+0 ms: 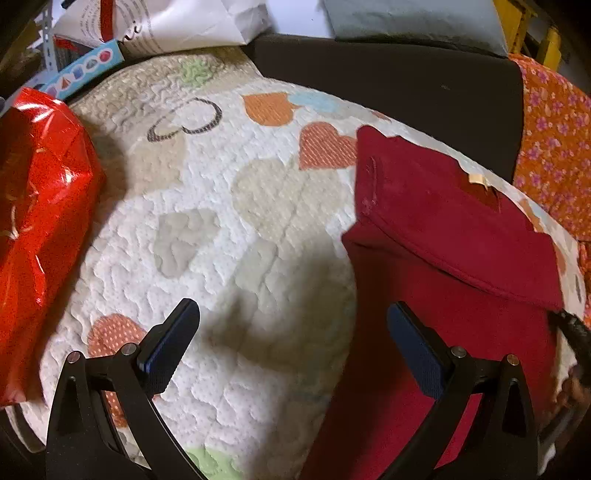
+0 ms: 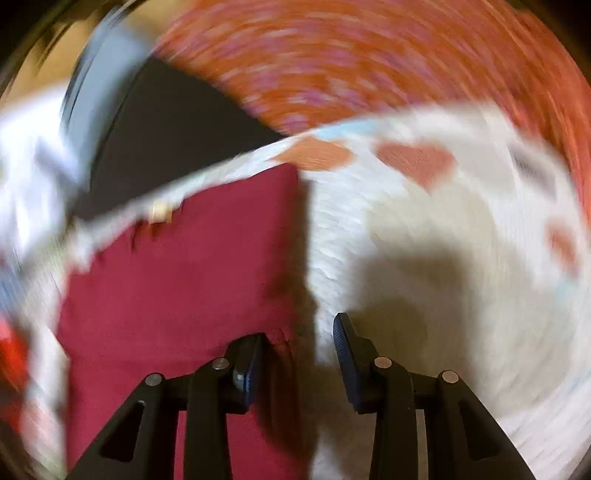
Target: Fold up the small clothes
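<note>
- Left gripper (image 1: 293, 328) up close, fingers spread wide, nothing between them; one pad hangs over the quilt (image 1: 221, 229), the other over the garment (image 1: 454, 236).
- The garment, dark red, lies flat on the quilt to the right in the left view, an upper flap folded down across it with a hemmed edge running slantwise.
- Right gripper (image 2: 299, 341) is parted too, gripping nothing; its left finger sits over the garment (image 2: 177, 280), right at the cloth's side edge, the other over bare quilt (image 2: 424, 258). That whole view is smeared, so I cannot tell whether a pad touches the cloth.
- A small pale label (image 1: 478, 180) shows near the garment's far edge.
- Quilt is white, stitched in waves, printed with orange, beige and blue hearts; gripper shadows fall across its middle.
- Crowding the left side: a shiny red bag (image 1: 40, 229), resting on the quilt's edge.
- Beyond the quilt, a dark surface (image 1: 388, 81).
- Far right, orange floral cloth (image 1: 554, 147), just beside the quilt.
- At the back: a blue box (image 1: 81, 70), white printed paper (image 1: 177, 26), a grey cushion (image 1: 413, 18).
</note>
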Demonstrator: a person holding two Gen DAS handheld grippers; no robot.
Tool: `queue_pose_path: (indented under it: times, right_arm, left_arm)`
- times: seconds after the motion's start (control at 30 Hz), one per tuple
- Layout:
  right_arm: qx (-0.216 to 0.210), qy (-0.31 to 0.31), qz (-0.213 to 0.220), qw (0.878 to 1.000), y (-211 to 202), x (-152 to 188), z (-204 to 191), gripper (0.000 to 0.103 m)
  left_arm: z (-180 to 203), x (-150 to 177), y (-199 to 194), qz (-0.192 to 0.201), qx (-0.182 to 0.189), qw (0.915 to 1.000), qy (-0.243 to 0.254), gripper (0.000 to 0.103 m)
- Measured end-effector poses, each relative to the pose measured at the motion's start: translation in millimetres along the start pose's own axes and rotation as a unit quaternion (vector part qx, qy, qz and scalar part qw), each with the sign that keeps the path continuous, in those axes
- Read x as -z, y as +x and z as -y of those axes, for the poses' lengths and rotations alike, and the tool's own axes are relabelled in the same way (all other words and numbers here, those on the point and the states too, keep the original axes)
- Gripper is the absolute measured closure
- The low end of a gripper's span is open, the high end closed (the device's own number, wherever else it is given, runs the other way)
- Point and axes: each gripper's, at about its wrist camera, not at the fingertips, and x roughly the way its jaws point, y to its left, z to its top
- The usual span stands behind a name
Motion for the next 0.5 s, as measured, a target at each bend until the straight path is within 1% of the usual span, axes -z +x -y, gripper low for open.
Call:
queue_pose_path:
  times: [0.03,0.07,0.1,0.2,0.23,0.3,0.33,0.4,0.5]
  right_arm:
    - [-0.006,0.021,-0.007,1.0,1,4,6,0.068]
    - [-0.015,0.025,0.0,1.0,0,6,9,0.068]
    - [-0.013,0.018,0.001,1.0,-2,8,8,0.068]
    - [0.013,-0.004,-0.014,1.0,-17,10,2,0.067]
    - [0.027,-0.007,-0.013,1.0,-23,11,3,0.067]
    - [0.075,-0.02,-0.009,0.997,-32,12,13,0.066]
    - [0.078,-0.019,-0.011,0.997,-40,15,20,0.066]
    - [0.044,-0.002,-0.015,0.999,-58,18,31,0.066]
    - [0.028,-0.015,-0.022,0.999,-87,26,31,0.066]
  left_arm:
    - [1,-1,1,0.003,0.0,1.0,-0.002,0.001]
    - [1,-2,2,0.003,0.002,1.0,-0.004,0.001]
    - [1,-3,4,0.002,0.004,1.0,-0.005,0.001]
    - [3,-1,6,-0.003,0.006,1.0,-0.002,0.001]
    - [4,0,5,-0.003,0.005,1.0,0.004,0.001]
    - [5,2,0,0.001,0.003,0.9999,0.013,0.001]
    - [5,3,-4,0.005,0.004,0.9999,0.016,0.001]
    - [3,6,-11,0.011,0.009,0.9997,0.018,0.001]
    - [1,18,-21,0.006,0.02,0.9996,0.021,0.001]
